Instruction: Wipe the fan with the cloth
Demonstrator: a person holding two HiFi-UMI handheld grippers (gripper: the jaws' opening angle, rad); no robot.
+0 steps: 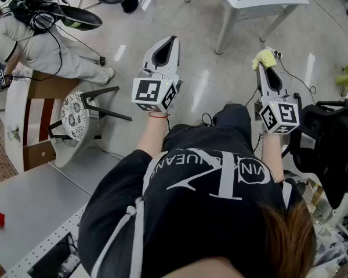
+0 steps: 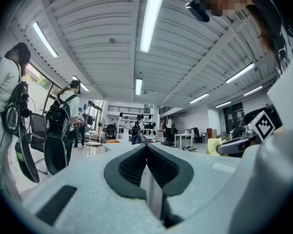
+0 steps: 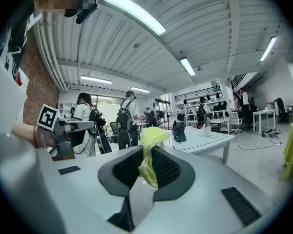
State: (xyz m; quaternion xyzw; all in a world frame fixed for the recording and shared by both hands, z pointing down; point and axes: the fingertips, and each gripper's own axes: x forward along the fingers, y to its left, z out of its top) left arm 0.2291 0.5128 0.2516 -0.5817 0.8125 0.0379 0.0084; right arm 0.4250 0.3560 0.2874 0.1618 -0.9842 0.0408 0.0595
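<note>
Since the wiping needs it ready, my right gripper [image 3: 145, 152] is pinched on the yellow cloth [image 3: 154, 135]. The left gripper [image 2: 146, 147] is closed on nothing. Can't spot the fan anywhere.

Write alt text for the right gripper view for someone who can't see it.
The right gripper is shut on a yellow cloth, aimed across a bright workshop. Behind it are a white table and several people wearing backpacks.

Head view steeply down, others roomward.

Cloth [image 3: 154, 136] partly hidden within right claw [image 3: 147, 154]
</note>
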